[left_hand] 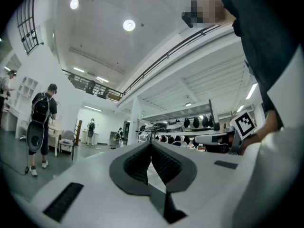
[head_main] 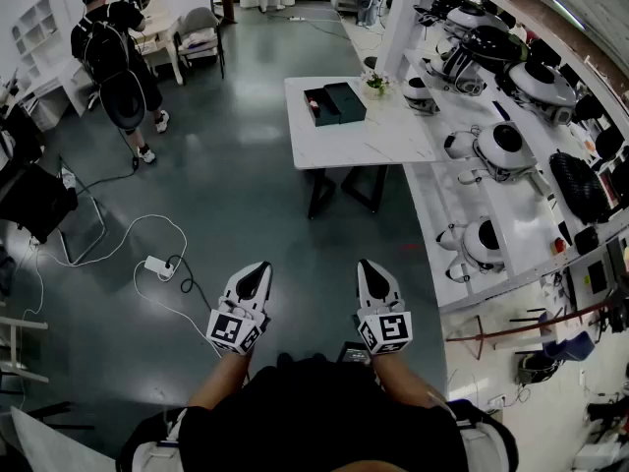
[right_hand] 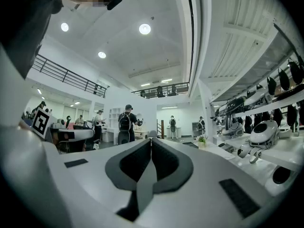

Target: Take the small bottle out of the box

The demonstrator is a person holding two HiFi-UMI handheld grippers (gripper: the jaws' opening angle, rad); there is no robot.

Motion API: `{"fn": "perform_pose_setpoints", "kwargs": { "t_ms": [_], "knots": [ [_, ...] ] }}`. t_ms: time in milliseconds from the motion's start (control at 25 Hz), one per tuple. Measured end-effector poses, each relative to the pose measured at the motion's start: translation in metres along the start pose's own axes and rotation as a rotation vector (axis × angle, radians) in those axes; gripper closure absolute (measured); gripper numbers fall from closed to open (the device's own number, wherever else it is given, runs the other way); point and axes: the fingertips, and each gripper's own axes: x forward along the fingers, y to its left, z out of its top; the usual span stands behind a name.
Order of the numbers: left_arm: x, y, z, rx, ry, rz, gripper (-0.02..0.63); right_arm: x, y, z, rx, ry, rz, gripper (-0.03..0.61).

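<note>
Facing the distant table (head_main: 366,144), I am holding left gripper (head_main: 253,277) and right gripper (head_main: 374,276) closed, empty, judging a square approach to its box (head_main: 343,101) best.

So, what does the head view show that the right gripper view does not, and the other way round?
Only the head view: the floor power strip and the box seen from above. Only the right gripper view: the ceiling lights, the balcony railing, and the right gripper seen close up, shut on nothing. Both: the person with a backpack, the small plant, the shelves of white robots.
</note>
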Motion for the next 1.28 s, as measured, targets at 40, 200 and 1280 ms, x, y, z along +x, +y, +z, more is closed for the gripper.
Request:
{"fn": "perform_pose_setpoints", "kwargs": {
  "t_ms": [40, 200, 1280],
  "knots": [
    [0.002, -0.005, -0.001, 0.006, 0.004, -0.004, 0.598, -0.004, -0.003, -0.001, -0.006, 0.004, 0.007, 0.545],
    [0.001, -0.018, -0.013, -0.031, 0.041, 0.012, 0.598, -0.015, -0.01, -0.01, 0.007, 0.028, 0.035, 0.545],
    [0.044, -0.068, -0.028, -0.048, 0.075, 0.017, 0.598, -0.036, -0.07, -0.03, 0.168, -0.041, 0.154, 0.543]
  ]
}}
